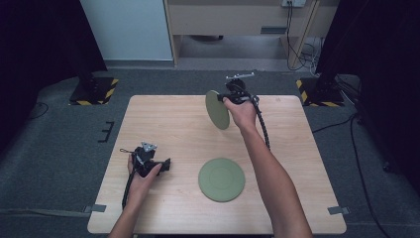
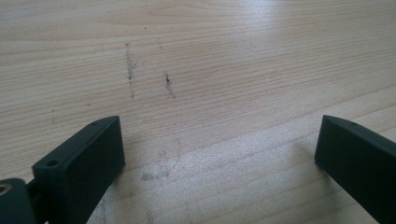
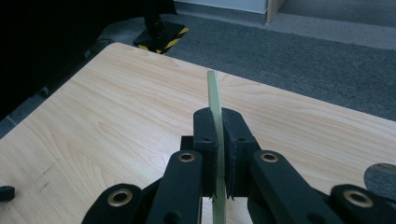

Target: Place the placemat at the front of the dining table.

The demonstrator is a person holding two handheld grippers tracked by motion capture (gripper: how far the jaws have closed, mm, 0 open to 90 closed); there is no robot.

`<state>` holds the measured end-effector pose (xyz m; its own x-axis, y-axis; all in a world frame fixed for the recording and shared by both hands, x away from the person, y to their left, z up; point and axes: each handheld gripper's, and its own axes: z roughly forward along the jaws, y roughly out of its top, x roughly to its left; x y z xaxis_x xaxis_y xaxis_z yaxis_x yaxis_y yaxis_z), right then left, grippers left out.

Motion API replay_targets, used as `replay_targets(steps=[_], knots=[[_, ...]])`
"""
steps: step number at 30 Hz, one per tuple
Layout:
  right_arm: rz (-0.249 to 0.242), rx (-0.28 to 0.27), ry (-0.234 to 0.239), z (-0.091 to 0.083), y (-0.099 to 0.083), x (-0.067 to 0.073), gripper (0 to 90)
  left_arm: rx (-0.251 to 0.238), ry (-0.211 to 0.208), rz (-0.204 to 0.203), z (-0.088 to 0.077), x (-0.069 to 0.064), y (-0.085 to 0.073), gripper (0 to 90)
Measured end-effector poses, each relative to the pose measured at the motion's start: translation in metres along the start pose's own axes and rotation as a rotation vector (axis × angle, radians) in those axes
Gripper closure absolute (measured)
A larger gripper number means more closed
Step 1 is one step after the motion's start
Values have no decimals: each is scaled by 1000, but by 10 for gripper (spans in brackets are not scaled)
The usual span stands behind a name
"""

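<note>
Over at the left of the high view, the left gripper (image 1: 157,163) rests low on the desk (image 1: 163,119), a pale wood-grain top with rounded corners. Its jaws stand wide apart with nothing between them; the left gripper view shows two flat, matte black, block-like pads over bare grain and a few dark scuff marks (image 2: 130,70). A grey three-cornered plate sits on top of that gripper, and a dark cable trails back along the forearm.

Nearer the middle, toward the person's edge, a round olive-green plate (image 1: 222,179) lies flat on the desk. It is dull and smooth, with a faint raised ring inside its rim, and nothing lies on it.

Farther back and just right of the middle, the right gripper (image 1: 229,97) holds a second olive-green plate (image 1: 217,109) on edge, lifted off the desk and tilted so its broad face turns left. In the right gripper view the jaws are pressed tight on the plate's thin rim (image 3: 216,107), which rises pale green and narrow between the two black pads. A braided black cable hangs from that gripper along the arm.

Beyond the desk lies grey carpet (image 1: 198,82), and black stand bases with yellow-and-black striped tape (image 1: 94,91) sit at the far corners.
</note>
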<state>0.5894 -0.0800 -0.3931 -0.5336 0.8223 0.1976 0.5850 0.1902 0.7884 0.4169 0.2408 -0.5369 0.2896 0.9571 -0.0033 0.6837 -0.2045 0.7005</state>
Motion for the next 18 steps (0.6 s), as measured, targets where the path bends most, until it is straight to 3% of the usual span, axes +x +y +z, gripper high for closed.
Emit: replay_targets(steps=[9,18], knots=[[7,-13,2,9,3,8,858,0,1,-1,-1,0,-1,6],[21,-6,1,17,-3,7,857,0,2,-2,-1,0,-1,6]])
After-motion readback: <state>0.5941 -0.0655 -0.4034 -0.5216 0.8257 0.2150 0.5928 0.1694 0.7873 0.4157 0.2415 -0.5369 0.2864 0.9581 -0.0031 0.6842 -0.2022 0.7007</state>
